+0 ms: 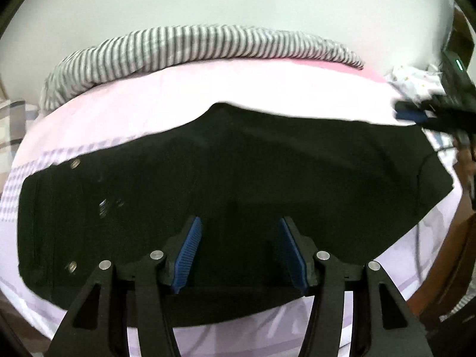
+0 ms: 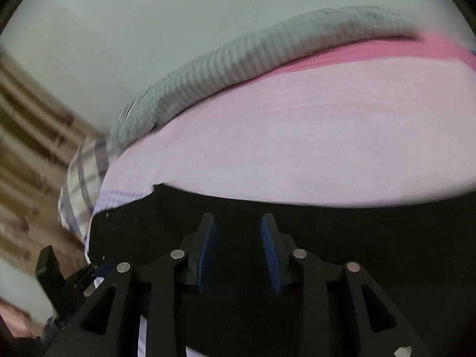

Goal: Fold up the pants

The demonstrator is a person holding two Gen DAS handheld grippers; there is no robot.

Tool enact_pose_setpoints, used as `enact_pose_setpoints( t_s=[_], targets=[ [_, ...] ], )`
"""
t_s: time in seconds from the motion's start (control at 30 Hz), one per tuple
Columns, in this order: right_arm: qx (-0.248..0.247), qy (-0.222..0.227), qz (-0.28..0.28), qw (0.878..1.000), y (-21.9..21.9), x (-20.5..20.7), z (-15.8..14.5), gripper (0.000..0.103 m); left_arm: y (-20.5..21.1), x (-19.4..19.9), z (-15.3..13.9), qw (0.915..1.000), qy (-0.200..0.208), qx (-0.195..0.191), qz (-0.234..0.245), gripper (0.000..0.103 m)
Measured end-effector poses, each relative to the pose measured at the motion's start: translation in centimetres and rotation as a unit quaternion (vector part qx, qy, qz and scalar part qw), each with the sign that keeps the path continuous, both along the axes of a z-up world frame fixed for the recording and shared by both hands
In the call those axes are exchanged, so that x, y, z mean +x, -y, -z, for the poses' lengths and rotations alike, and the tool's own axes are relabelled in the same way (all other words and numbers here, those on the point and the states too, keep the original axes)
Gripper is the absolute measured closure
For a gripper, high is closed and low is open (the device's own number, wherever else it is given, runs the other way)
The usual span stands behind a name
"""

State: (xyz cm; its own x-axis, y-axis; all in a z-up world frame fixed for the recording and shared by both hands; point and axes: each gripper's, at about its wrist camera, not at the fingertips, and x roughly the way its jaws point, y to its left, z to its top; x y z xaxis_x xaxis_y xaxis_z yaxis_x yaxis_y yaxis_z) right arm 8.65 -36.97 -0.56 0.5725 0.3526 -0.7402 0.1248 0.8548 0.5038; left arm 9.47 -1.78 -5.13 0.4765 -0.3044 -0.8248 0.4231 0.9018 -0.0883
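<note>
Black pants (image 1: 238, 172) flat on the pink bed (image 1: 208, 89), both hand-held grippers above them.
Left hand-held gripper (image 1: 239, 253): jaws apart, nothing between, pants filling lower centre of frame. Right hand-held gripper (image 2: 239, 253): jaws parted, empty, pants directly under its pads; view blurred.

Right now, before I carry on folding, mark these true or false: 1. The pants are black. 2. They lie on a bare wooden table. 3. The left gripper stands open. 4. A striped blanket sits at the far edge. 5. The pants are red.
1. True: the pants are black.
2. False: they lie on a pink sheet.
3. True: the left gripper is open, nothing between its pads.
4. True: a striped blanket lies there.
5. False: black.
</note>
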Motion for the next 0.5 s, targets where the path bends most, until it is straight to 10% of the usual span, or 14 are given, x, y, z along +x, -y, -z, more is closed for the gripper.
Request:
enact_pose_setpoints(
  t_s=[0.2,0.5],
  targets=[
    [0.001,-0.029,0.161,0.987,13.1,-10.7,0.0,0.07,4.3,0.2,-0.1,0.9991,-0.009,-0.011,0.04,0.047],
    [0.058,-0.049,0.26,0.963,20.6,-19.4,3.5,0.07,10.9,-1.1,0.7,0.9938,-0.025,0.005,0.108,0.046]
  ],
)
